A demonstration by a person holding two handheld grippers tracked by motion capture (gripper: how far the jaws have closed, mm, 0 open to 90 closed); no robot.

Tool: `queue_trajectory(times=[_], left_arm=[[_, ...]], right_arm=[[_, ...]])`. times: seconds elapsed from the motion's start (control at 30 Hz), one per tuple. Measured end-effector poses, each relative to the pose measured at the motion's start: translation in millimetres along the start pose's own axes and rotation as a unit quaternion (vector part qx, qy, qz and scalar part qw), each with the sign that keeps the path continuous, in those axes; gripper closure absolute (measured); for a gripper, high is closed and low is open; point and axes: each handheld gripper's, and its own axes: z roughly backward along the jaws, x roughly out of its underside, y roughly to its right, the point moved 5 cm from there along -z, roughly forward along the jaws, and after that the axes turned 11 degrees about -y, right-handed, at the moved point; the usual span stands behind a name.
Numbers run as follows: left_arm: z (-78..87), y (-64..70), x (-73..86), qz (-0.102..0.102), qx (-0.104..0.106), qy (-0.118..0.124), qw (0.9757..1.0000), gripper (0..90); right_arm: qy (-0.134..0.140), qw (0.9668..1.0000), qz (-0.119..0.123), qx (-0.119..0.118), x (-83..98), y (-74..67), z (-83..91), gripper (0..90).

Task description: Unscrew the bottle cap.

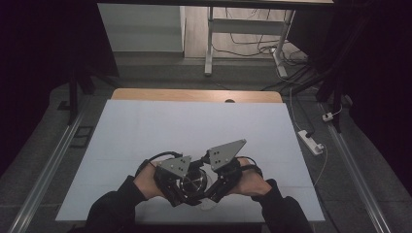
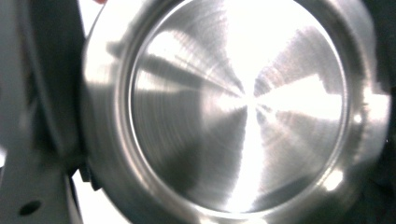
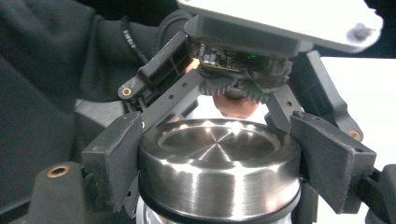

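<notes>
Gripping steel lid (image 3: 219, 172) — left hand-held gripper (image 3: 219, 154) clamped on rim; right hand-held gripper (image 1: 214, 187) beside it — grip unclear.

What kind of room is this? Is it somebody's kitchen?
Probably not a kitchen: it looks like a lab or workshop. A table with a plain white cover stands among dark curtains, with loose cables and a power strip on the floor.
</notes>
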Motion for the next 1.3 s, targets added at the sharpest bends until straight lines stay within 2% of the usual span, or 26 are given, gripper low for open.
queue_trajectory(times=[0.07, 0.2, 0.33, 0.4, 0.47, 0.53, 0.6, 0.7, 0.77, 0.93, 1.13, 1.3], left_arm=[[3.9, -1.6, 0.1, 0.006, -0.011, -0.003, 0.9999, 15.8], [10.2, -6.8, 0.9, 0.022, -0.03, 0.0, 0.9993, 15.9], [10.7, -12.8, 3.0, 0.039, -0.052, -0.016, 0.9978, 15.9], [10.4, -13.3, 3.4, 0.037, -0.051, -0.023, 0.9978, 15.9], [9.3, -11.1, 1.9, 0.03, -0.046, -0.031, 0.998, 15.9], [8.3, -8.6, -0.5, 0.023, -0.048, -0.04, 0.9978, 15.9], [7.6, -6.3, -2.2, 0.015, -0.051, -0.05, 0.9973, 15.9], [6.3, -5.6, -2.4, 0.014, -0.054, -0.053, 0.9971, 15.9], [6.5, -6.3, -2.4, 0.014, -0.052, -0.05, 0.9973, 15.9], [8.2, -6.8, -2.0, 0.016, -0.055, -0.048, 0.9972, 15.9], [8.0, -8.9, -0.6, 0.023, -0.066, -0.053, 0.9962, 15.9], [8.8, -12.9, 2.2, 0.033, -0.073, -0.057, 0.9951, 15.9]], right_arm=[[0.008, 0.9999, -0.01, 0.01, -1.1, 1.6, 3.3, 17.0], [0.003, 0.9988, -0.026, 0.041, 0.0, 5.7, 10.4, 16.9], [0.005, 0.9968, -0.041, 0.068, 0.2, 9.2, 18.2, 15.6], [0.0, 0.9959, -0.041, 0.08, -0.5, 8.8, 19.3, 15.2], [-0.012, 0.996, -0.032, 0.082, 0.0, 6.8, 15.9, 15.1], [-0.017, 0.9968, -0.029, 0.072, 0.5, 5.3, 10.1, 15.0], [-0.035, 0.9964, -0.025, 0.074, 2.3, 5.1, 3.9, 15.9], [-0.035, 0.9968, -0.024, 0.068, 3.4, 4.5, 2.2, 17.3], [-0.03, 0.9963, -0.02, 0.077, 2.6, 3.5, 3.2, 17.9], [0.005, 0.9969, -0.042, 0.067, -1.0, 5.0, 9.4, 18.1], [0.027, 0.9955, -0.057, 0.071, -3.1, 7.0, 14.2, 18.1], [0.036, 0.9933, -0.065, 0.088, -2.4, 11.0, 21.1, 18.0]])
